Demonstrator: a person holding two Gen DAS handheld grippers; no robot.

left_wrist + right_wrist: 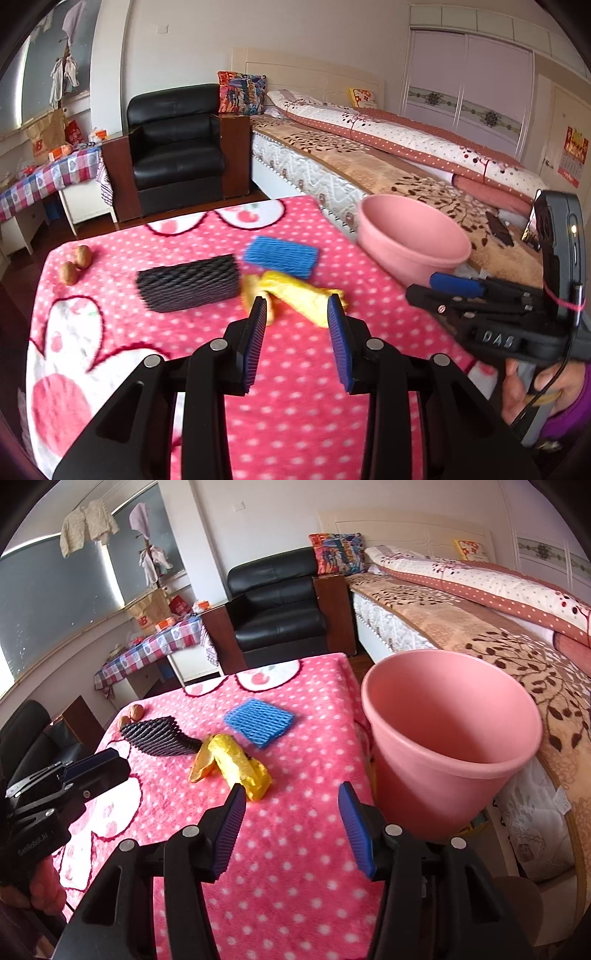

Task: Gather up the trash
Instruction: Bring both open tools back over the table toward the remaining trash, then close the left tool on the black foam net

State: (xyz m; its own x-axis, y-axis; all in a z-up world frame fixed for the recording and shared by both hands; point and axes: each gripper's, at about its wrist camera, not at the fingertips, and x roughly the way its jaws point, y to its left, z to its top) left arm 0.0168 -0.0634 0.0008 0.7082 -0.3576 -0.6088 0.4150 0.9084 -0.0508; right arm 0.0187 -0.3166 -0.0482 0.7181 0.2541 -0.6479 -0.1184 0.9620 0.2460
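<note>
From my left wrist view the left tongs (297,308) gape empty over bare pink table (295,406), the yellow wrapper (295,291) lying long-axis near-right to far-left just ahead, while my right view shows the right tongs (291,797) wide, nothing held, pink bin (450,738) beside the table's right edge.

Left wrist view rides low over the near end of the pink dotted blanket (295,406), looking forward and down along its own fingers, close to the blanket, with the bed (406,155) far right. Right wrist view sits further right, same forward-down tilt, tight against the pink bucket (450,738). Both share the blanket, yellow wrapper (299,295), blue net (258,720), black net (188,284), armchair (277,609), and each catches the other tool at its edge.
</note>
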